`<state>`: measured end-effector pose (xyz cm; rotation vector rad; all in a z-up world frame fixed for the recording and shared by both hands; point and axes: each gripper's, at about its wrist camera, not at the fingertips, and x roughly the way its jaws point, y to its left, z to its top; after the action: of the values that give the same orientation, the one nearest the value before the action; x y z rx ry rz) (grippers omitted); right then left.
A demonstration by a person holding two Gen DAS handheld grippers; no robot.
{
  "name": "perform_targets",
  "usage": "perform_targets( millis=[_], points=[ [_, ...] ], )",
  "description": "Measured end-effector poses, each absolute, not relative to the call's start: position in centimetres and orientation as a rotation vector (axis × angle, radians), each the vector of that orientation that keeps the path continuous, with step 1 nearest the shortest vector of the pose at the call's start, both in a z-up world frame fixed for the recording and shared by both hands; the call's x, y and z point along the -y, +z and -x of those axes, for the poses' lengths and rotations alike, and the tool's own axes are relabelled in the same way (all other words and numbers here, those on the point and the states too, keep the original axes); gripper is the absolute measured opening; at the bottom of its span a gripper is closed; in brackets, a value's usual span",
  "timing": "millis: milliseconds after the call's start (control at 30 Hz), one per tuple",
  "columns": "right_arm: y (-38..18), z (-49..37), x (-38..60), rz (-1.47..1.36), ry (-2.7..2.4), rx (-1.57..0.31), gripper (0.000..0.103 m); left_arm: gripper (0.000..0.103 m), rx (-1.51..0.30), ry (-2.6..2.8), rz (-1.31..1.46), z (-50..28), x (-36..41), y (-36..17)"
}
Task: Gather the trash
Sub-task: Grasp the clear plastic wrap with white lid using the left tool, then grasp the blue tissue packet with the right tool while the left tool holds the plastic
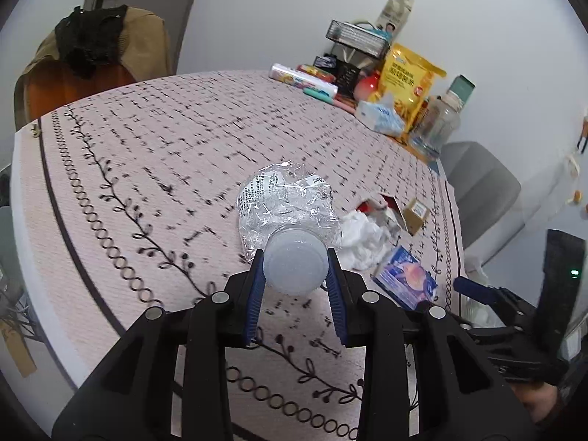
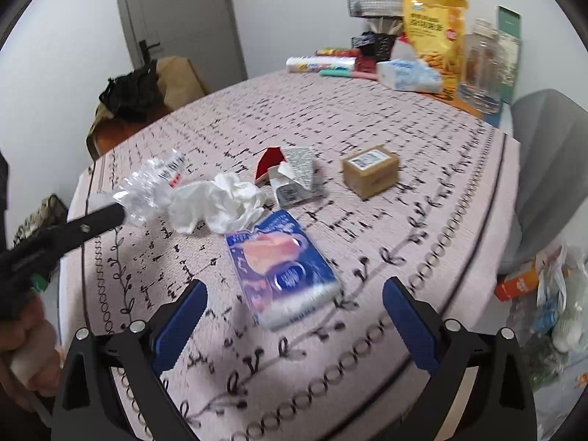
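Observation:
My left gripper point(image 1: 296, 270) is shut on the white cap end of a crushed clear plastic bottle point(image 1: 286, 205), held just above the pink patterned tablecloth point(image 1: 147, 154). In the right wrist view the bottle point(image 2: 150, 183) sits at the left with the left gripper's finger on it. My right gripper point(image 2: 294, 316) is open and empty, hovering over a blue tissue pack point(image 2: 283, 268). A crumpled white tissue point(image 2: 217, 205), a torn red-and-white carton point(image 2: 290, 176) and a small brown box point(image 2: 371, 171) lie beyond it.
Snack bags, a tissue pack point(image 2: 408, 73), a clear jar point(image 2: 481, 66) and boxes stand at the table's far edge. A grey chair point(image 2: 551, 169) is at the right. A plastic bag with rubbish point(image 2: 547, 308) sits on the floor at the right.

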<state>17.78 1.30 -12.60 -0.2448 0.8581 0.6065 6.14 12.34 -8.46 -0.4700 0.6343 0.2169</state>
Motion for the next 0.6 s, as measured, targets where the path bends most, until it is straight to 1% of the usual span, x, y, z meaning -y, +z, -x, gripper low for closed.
perform_targets(
  millis=[133,167,200,233,267,300,333,367,467,600],
  points=[
    [-13.5,-19.0,-3.3,0.298,0.631,-0.887,0.095,0.032,-0.616,0.226,0.478,-5.5,-12.9,-8.0],
    [-13.7,-19.2,-3.4,0.305,0.633,-0.893,0.092,0.032,-0.613,0.227,0.478,-5.5,-12.9,-7.9],
    [-14.0,-19.4,-3.7,0.312,0.634,-0.903,0.082,0.032,-0.609,0.226,0.478,-5.4,-13.0,-7.8],
    [-14.3,-19.6,-3.9,0.320,0.636,-0.919,0.080,0.032,-0.606,0.226,0.477,-5.3,-13.0,-7.7],
    [-14.3,-19.4,-4.1,0.342,0.630,-0.912,0.071,0.032,-0.604,0.226,0.476,-5.2,-12.9,-7.6],
    [-14.2,-19.1,-4.2,0.358,0.638,-0.914,0.059,0.032,-0.600,0.225,0.473,-5.2,-12.8,-7.5],
    [-14.1,-18.9,-4.3,0.366,0.652,-0.916,0.056,0.032,-0.598,0.224,0.472,-5.2,-12.7,-7.4],
    [-13.9,-18.7,-4.1,0.351,0.678,-0.930,0.048,0.032,-0.597,0.223,0.473,-5.3,-12.6,-7.4],
    [-13.3,-18.4,-3.3,0.295,0.689,-0.951,0.040,0.032,-0.581,0.214,0.478,-5.3,-12.1,-7.0],
    [-12.5,-17.3,-2.0,0.273,0.692,-0.942,0.038,0.032,-0.555,0.204,0.474,-5.1,-11.5,-6.2]
  ],
)
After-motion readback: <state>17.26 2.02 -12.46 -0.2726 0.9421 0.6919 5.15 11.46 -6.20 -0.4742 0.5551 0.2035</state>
